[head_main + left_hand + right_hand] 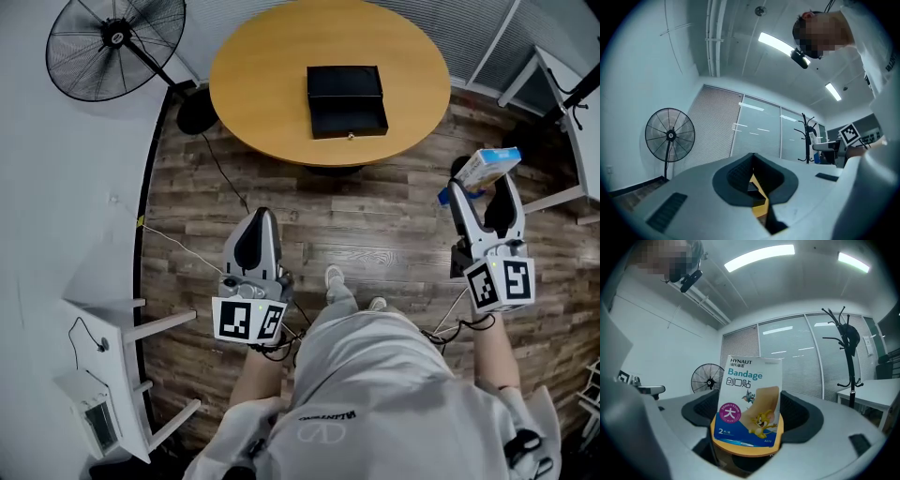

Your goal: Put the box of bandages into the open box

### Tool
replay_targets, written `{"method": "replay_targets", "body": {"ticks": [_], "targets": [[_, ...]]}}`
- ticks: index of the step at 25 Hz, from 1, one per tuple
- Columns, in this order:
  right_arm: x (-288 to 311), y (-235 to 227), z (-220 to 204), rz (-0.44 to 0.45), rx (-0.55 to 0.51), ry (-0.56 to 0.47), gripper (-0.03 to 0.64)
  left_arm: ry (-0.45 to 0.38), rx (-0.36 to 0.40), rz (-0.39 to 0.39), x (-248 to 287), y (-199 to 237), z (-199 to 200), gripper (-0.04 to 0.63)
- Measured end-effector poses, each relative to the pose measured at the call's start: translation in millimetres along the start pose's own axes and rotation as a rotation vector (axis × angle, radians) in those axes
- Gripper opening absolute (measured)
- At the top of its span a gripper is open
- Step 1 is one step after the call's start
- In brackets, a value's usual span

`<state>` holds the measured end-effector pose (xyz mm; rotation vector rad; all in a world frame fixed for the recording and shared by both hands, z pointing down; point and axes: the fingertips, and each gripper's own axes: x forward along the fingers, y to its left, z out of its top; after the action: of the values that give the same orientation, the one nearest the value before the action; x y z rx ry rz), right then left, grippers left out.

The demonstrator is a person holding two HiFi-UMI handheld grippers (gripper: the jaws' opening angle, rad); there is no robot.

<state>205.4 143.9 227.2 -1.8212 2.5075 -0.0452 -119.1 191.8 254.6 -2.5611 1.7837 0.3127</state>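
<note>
One round table (262, 84) is seen well ahead of both tongs, with the open box (347, 117) laid on it, ready. The box of bandages (487, 167) is squeezed upright by the right tongs (483, 183) for carrying. The left tongs (260, 218) are closed on nothing, as spare.

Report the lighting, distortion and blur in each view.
Head view: even light, sharp, one glare patch on the floor. Left gripper view: strong fisheye, dark corners, glaring ceiling light. Right gripper view: same fisheye; print on the bandage box crisp.
</note>
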Motion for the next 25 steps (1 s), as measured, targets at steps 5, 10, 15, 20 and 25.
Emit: {"method": "replay_targets", "body": {"ticks": [5, 10, 15, 20, 25], "targets": [[28.1, 22.7, -4.6, -0.021, -0.004, 0.003, 0.419, 0.011, -0.007, -0.068, 22.5, 25.9, -5.8, 0.008], [43.7, 31.5, -6.6, -0.046, -0.005, 0.007, 0.419, 0.017, -0.020, -0.104, 38.4, 41.3, -9.0, 0.008], [57.1, 32.1, -11.2, -0.063, 0.000, 0.016, 0.419, 0.034, -0.035, -0.135, 55.3, 47.9, -17.7, 0.008], [80.5, 27.3, -15.2, -0.052, 0.003, 0.032, 0.419, 0.038, -0.039, -0.150, 79.4, 50.8, -21.7, 0.008], [118.6, 19.0, -22.6, -0.014, -0.006, 0.056, 0.419, 0.050, -0.038, -0.170, 117.1, 52.3, -29.7, 0.008]]}}
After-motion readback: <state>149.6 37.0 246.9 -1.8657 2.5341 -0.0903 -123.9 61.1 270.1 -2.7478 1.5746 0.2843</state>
